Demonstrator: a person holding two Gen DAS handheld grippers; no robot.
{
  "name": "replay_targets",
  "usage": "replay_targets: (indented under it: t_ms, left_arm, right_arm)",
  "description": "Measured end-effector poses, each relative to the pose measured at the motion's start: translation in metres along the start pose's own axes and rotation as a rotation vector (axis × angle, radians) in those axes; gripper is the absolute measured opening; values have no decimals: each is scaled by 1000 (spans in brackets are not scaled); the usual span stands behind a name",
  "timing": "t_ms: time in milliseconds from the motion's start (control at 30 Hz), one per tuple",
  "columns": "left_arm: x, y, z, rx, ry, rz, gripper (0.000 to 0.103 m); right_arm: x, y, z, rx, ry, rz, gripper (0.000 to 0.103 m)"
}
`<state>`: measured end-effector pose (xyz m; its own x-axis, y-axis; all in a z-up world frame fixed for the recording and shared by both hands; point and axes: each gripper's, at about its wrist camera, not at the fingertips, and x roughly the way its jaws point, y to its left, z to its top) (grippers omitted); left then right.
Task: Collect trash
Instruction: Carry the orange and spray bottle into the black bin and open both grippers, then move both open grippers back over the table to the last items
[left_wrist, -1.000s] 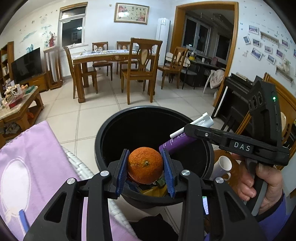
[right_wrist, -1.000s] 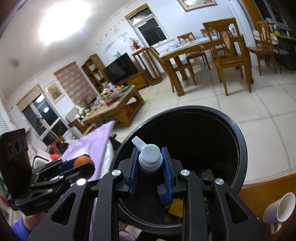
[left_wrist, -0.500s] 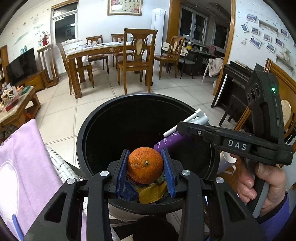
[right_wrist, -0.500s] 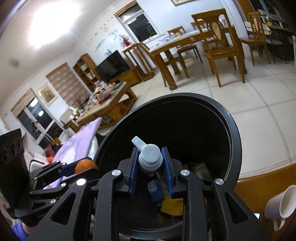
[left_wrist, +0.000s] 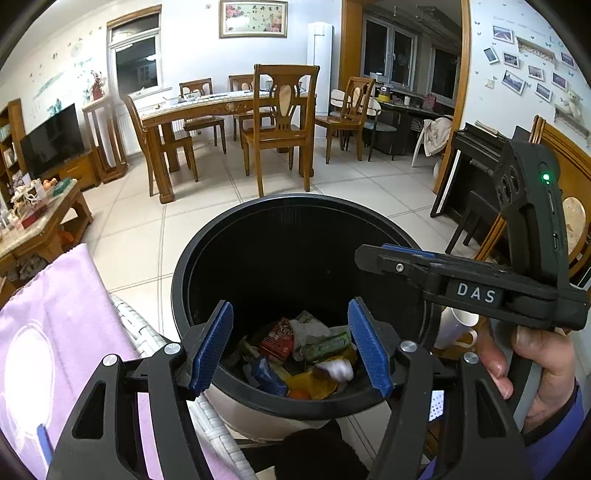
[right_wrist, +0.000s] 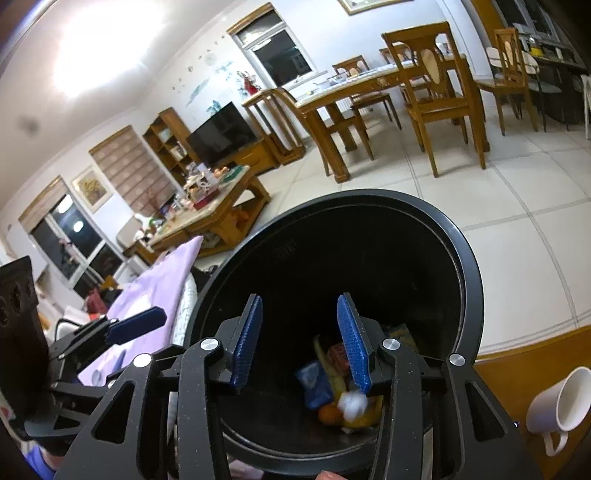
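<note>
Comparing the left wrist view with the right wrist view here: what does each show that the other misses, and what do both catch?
Only the left wrist view shows the hand gripping the right gripper, and a green wrapper in the bin.

Only the right wrist view shows the ceiling light and the whole mug.

Both show the black bin holding trash, including an orange, blue packet and white cap, plus the purple cloth. The left gripper and the right both stand over the bin, jaws just opened, nothing between them.
</note>
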<state>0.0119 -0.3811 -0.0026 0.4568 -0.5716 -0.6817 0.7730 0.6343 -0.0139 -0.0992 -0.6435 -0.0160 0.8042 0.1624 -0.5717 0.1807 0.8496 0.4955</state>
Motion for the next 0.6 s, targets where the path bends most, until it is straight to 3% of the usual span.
replay_targets:
  t_ms: [233,333,600]
  left_arm:
    - [-24,17,-8,-31,-23,14,65]
    - [-37,31,-16,-57,-32,31,65]
    - [-82,84,-54,-167,-35,118,65]
  right_arm:
    - [-3,28,0,-46,0,11,44]
    - [-4,46,-2,-72,2,24,53]
    - [17,121,-14,-190,59,84,52]
